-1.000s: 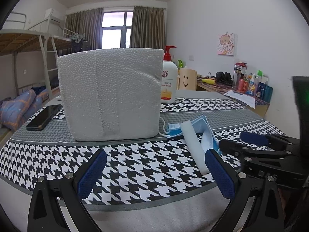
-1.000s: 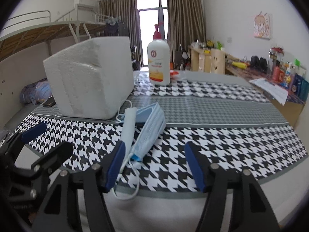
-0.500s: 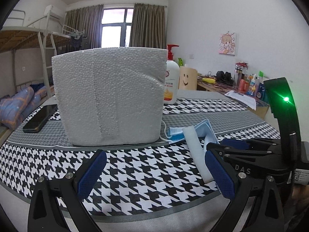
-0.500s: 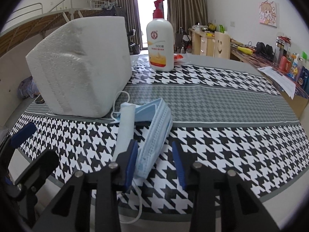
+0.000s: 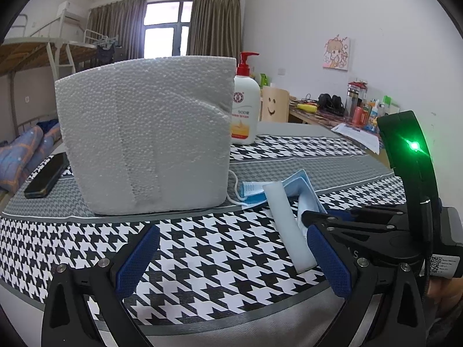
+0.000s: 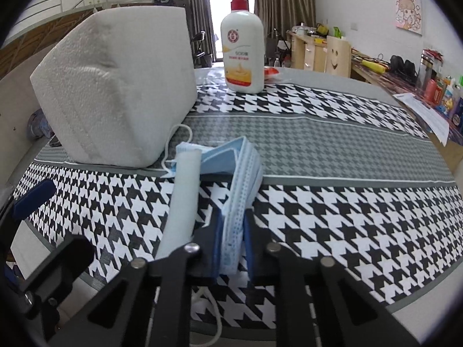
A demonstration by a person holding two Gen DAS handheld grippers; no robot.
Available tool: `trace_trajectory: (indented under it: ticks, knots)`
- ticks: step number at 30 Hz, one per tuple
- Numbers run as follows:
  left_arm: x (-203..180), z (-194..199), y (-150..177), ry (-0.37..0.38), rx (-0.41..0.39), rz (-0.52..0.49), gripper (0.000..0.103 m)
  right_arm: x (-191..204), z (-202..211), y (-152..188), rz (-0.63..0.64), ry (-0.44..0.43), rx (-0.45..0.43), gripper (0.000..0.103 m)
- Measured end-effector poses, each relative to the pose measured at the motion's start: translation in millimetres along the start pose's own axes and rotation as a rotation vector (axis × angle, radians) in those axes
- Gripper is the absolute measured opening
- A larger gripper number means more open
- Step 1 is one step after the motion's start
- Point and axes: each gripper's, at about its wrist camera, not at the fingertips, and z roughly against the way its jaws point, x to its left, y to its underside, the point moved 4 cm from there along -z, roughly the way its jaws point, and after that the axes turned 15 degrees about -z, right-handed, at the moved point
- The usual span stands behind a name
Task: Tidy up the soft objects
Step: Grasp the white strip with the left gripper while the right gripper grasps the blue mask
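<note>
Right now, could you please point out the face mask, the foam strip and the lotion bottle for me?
face mask [image 6: 235,219]: right wrist view, folded edge pinched between the right tongs.
foam strip [image 6: 182,202]: right wrist view, middle of its length.
lotion bottle [image 6: 242,55]: right wrist view, front label.

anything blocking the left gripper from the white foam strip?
Nothing visible does. The left gripper is open over bare houndstooth cloth, and the white foam strip lies just inside its right finger. The right gripper, shut on the blue face mask, sits close beside the strip but not across the path.
</note>
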Motion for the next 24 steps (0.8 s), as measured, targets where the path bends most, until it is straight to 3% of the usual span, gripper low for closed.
trace_trajectory:
  ticks: [8, 21, 24]
  knots:
    - [-21, -16, -7, -0.004, 0.042, -0.031, 0.102, -22, 19, -1, -0.024, -0.003, -0.049, 0.008]
    - [-67, -47, -24, 0.133, 0.094, -0.091, 0.101, -63, 39, 4, -0.095, 0.009, -0.078, 0.008]
    - [-77, -58, -26, 0.158, 0.122, -0.116, 0.094, -70, 42, 8, -0.106, 0.015, -0.077, 0.008]
